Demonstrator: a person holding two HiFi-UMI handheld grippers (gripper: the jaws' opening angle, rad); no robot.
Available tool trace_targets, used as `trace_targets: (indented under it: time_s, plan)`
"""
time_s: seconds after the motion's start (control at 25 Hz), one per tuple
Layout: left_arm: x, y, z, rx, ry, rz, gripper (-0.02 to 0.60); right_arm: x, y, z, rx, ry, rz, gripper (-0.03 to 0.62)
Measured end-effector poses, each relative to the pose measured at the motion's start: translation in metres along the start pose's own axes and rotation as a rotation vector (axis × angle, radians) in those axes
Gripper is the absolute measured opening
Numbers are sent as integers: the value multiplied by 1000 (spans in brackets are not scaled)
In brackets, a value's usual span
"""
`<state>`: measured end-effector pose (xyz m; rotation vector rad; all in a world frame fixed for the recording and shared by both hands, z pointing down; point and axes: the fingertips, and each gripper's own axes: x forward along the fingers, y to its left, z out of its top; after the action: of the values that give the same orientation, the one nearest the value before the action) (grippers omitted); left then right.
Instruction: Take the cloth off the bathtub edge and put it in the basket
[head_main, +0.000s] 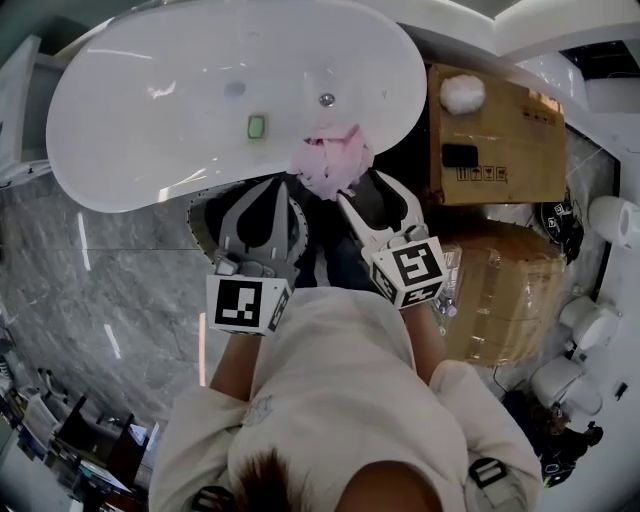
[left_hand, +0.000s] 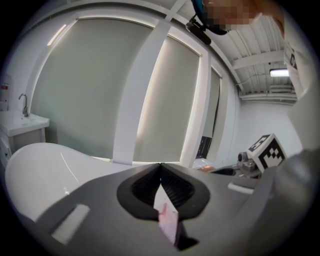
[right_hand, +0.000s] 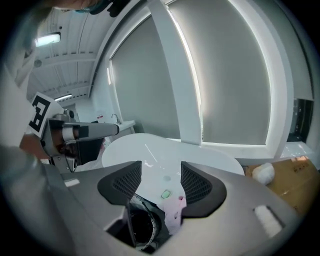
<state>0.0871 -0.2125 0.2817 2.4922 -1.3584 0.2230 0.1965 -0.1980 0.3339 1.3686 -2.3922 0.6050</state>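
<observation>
– White bathtub (head_main: 150, 110), biggest item, fills the top of the head view. Grey veined marble floor (head_main: 100, 290) under it.

– Noted. To the right of the tub?

– Cardboard box (head_main: 500, 150), a white fluffy lump (head_main: 462, 93) lying on its top. A second, rounded brown package (head_main: 510, 300) nearer the person.

– Basket?

– Dark basket (head_main: 203, 222) on the floor just below the tub's near edge. Only part of the rim shows; the left gripper covers the rest.

– Grippers, then.

– Left gripper (head_main: 283, 188): fingers clenched, tips meeting, nothing pinched between them. It hangs over the basket, tips close to the tub rim. Right gripper (head_main: 362, 190): fingers released, standing apart with a clear gap. The tub and the basket mouth show through that gap in the right gripper view.

– And the cloth?

– Pink cloth (head_main: 330, 165), crumpled, at the tub's near edge, between the two grippers' tips. It sits just beside the right gripper's inner finger, and neither pad presses on it. From the right gripper view it shows low against one pad, next to the basket opening. Whether it rests on the rim or hangs off it, I can't tell from here.

– Anything smaller?

– A small green object (head_main: 256, 127) on the tub bottom, and the metal drain (head_main: 326, 99) to its right.
</observation>
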Motion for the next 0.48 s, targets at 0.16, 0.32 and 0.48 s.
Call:
trace_targets:
  time_s: [0.16, 0.32, 0.48]
  plan:
    - [20, 11, -16, -3, 30, 9, 8, 25, -19, -11, 17, 29, -8, 218]
    - [36, 12, -40, 8, 62, 4, 8, 47, -41, -32, 46, 70, -31, 261]
    - [55, 8, -65, -109, 93, 22, 8, 72, -61, -65, 60, 126, -43, 280]
